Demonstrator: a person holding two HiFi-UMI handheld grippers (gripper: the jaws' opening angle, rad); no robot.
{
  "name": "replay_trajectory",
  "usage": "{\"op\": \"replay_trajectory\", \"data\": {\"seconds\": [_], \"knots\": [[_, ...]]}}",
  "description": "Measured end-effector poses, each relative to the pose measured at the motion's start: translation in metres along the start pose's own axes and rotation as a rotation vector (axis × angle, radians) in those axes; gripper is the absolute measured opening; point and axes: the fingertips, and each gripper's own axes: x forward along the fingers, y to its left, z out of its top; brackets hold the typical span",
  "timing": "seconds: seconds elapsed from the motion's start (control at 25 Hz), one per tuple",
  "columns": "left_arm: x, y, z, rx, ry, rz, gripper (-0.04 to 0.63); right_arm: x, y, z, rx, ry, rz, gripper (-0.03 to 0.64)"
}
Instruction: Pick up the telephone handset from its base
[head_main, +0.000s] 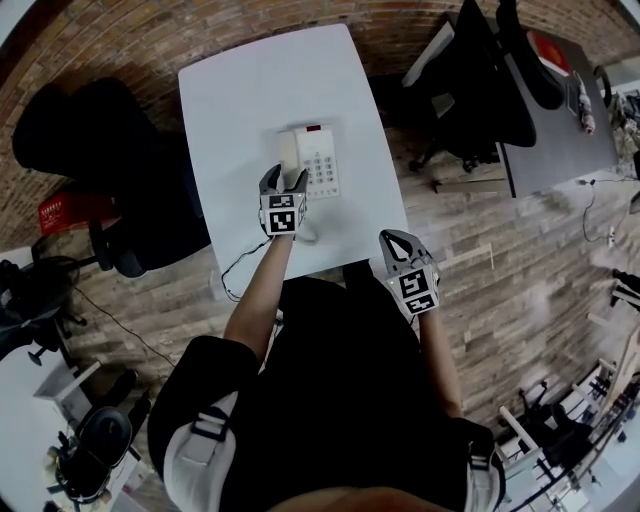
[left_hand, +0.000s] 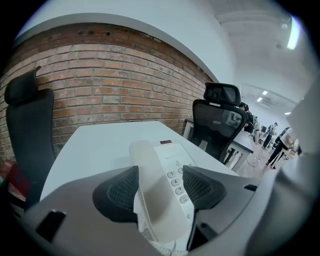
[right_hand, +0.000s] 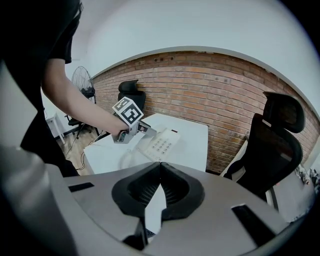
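**Head view:** the left gripper (head_main: 284, 181) hides the near end of the handset (head_main: 288, 150), which lies on its base (head_main: 322, 162) on the table (head_main: 240, 90).
**Left gripper view:** jaws apart, straddling the handset; pad contact unclear.
**Right gripper view:** right gripper (right_hand: 159, 169) jaws together, empty, well apart from the base; bare tabletop surrounds it.

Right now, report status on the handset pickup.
Left gripper open, astride handset, not clamped. Right gripper shut, empty, held back. Handset on base. Nothing obstructing.

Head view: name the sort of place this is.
Probably an office: a white table carrying a desk telephone, black swivel chairs beside it, and a brick wall behind.
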Motion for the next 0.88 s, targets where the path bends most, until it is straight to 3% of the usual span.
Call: {"op": "replay_trajectory", "data": {"seconds": [0.36, 0.88], "knots": [[0.026, 0.010, -0.025, -0.050, 0.097, 0.092, 0.287, -0.001, 0.004, 0.001, 0.005, -0.006, 0.003, -0.003], [0.033, 0.015, -0.027, -0.108, 0.124, 0.209, 0.253, -0.016, -0.011, -0.015, 0.012, 0.011, -0.022, -0.003]]}}
